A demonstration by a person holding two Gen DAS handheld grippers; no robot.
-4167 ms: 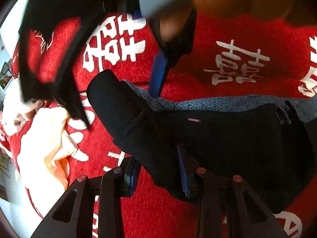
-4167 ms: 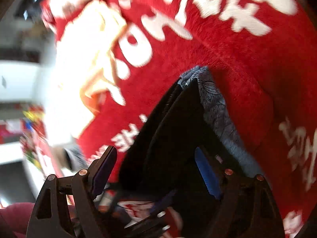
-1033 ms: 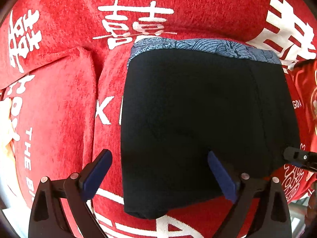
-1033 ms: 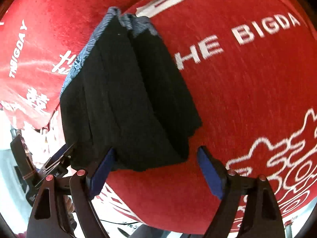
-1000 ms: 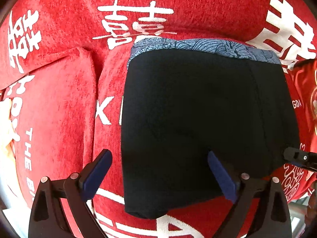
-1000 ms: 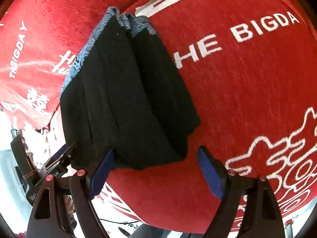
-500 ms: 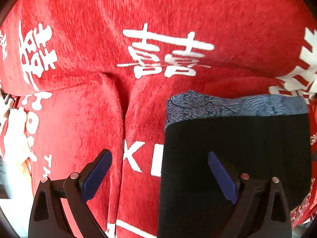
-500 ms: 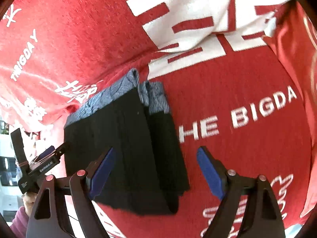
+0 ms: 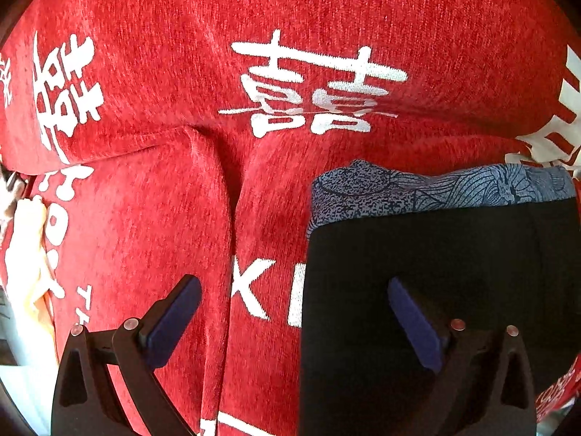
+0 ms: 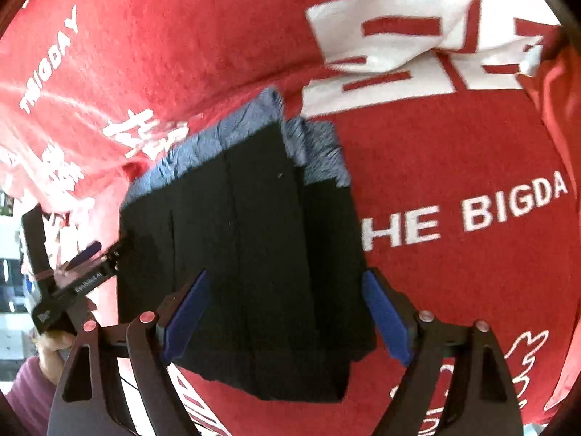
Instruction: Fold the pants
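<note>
The black pants (image 9: 435,290), with a blue-grey patterned waistband (image 9: 435,192), lie folded in a flat stack on the red cover. My left gripper (image 9: 292,323) hovers over their left edge. Its jaws are opening, and only that edge lies below the gap, untouched by the pads. In the right wrist view the folded pants (image 10: 254,254) fill the middle. My right gripper (image 10: 285,316) stands open above their near end without pressing on them. The left gripper (image 10: 105,250) shows at their left side, held by a hand (image 10: 54,341).
A red plush cover (image 9: 181,72) with white characters and letters spreads over the cushions. A deep seam (image 9: 225,218) runs between two cushions left of the pants. A cream cloth (image 9: 29,254) lies at the far left edge. A large white printed patch (image 10: 417,29) sits beyond the pants.
Since a second ago my left gripper has slid left, so the pants sit at the lower right of its view. The right gripper has risen and tilted, showing more cover beyond the pants.
</note>
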